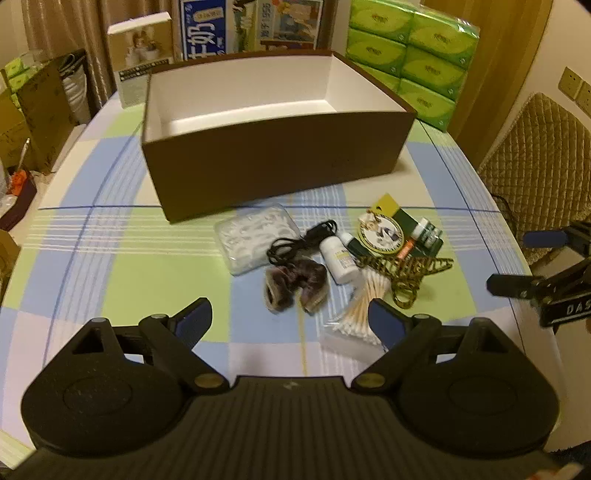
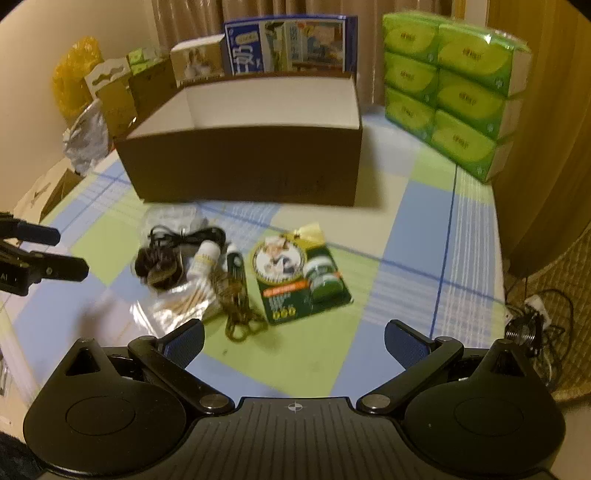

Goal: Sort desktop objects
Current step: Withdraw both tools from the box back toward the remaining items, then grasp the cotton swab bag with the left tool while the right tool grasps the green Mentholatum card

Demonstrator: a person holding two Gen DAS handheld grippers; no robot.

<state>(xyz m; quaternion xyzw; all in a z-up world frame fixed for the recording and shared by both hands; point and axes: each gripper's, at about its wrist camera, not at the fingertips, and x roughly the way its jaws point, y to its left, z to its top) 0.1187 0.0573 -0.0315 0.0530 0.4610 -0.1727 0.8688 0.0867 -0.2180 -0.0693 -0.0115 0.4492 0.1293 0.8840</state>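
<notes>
Left hand-held gripper (image 1: 290, 317) gaping, cotton swabs (image 1: 364, 312) just ahead.

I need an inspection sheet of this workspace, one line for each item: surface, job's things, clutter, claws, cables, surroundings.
Surface: table under a checked cloth in blue, green and white.
Job's things: brown box, open, white inside, nothing seen in it; before it a pile: clear case, white bottle, cotton swabs, furry item, green blister card, gold chain piece.
Clutter: nothing seen beyond the pile.
Claws: left claw open, holding nothing; right claw open, holding nothing.
Cables: black cable coiled in the pile.
Surroundings: green tissue packs, printed cartons, curtain, quilted chair.
</notes>
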